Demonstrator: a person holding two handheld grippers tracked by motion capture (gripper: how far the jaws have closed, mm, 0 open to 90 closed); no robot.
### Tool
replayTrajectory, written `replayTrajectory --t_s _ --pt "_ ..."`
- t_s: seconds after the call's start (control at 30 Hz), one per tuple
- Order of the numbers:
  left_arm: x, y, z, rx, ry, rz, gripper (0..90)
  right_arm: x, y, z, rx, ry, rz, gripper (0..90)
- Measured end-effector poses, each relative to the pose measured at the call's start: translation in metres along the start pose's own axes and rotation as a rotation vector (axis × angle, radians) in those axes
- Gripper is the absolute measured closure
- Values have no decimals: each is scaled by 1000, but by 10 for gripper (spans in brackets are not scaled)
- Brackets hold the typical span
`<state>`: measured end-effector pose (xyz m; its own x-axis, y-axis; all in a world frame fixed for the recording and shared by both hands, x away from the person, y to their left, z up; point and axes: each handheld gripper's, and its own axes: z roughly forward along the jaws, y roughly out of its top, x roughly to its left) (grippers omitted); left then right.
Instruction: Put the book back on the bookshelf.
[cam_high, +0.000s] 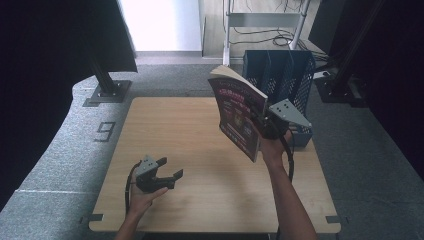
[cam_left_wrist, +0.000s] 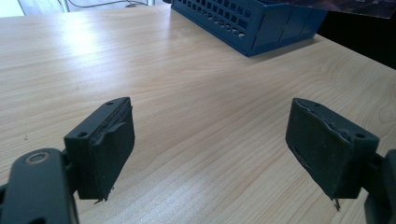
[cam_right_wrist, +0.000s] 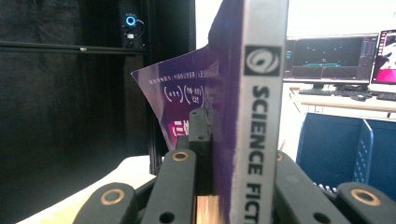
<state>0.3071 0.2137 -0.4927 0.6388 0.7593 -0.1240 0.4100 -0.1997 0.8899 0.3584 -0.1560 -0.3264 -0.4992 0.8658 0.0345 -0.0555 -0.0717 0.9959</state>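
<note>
1. The thick purple softcover book (cam_high: 239, 112) hangs upright above the light wooden table (cam_high: 200, 150), just in front of the blue slotted plastic file rack (cam_high: 280, 72).
2. It looks fairly heavy and its cover bends; gripping near the spine seems safest.
3. The right gripper (cam_high: 265, 124) pinches the book at its spine edge.
4. The left gripper (cam_high: 167, 176) rests low, jaws spread, empty.

A light wooden table (cam_high: 200, 150) is seen standing on grey speckled carpet (cam_high: 65, 150), its grain picked out plainly in the left gripper view. At its far right corner a blue slotted file rack (cam_high: 280, 75) is set directly on the top, its perforated wall (cam_left_wrist: 224, 21) shown close to the table's edge. On the carpet to the left, a "9" (cam_high: 105, 131) is marked.
</note>
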Motion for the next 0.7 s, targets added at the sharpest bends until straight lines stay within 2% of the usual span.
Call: replayTrajectory --t_s 0.47,0.7 --pt "-1 0 0 4 -1 0 155 -9 6 0 -7 -31 2 816" --pt "-1 0 1 4 0 1 155 -16 8 -1 -15 -62 7 816"
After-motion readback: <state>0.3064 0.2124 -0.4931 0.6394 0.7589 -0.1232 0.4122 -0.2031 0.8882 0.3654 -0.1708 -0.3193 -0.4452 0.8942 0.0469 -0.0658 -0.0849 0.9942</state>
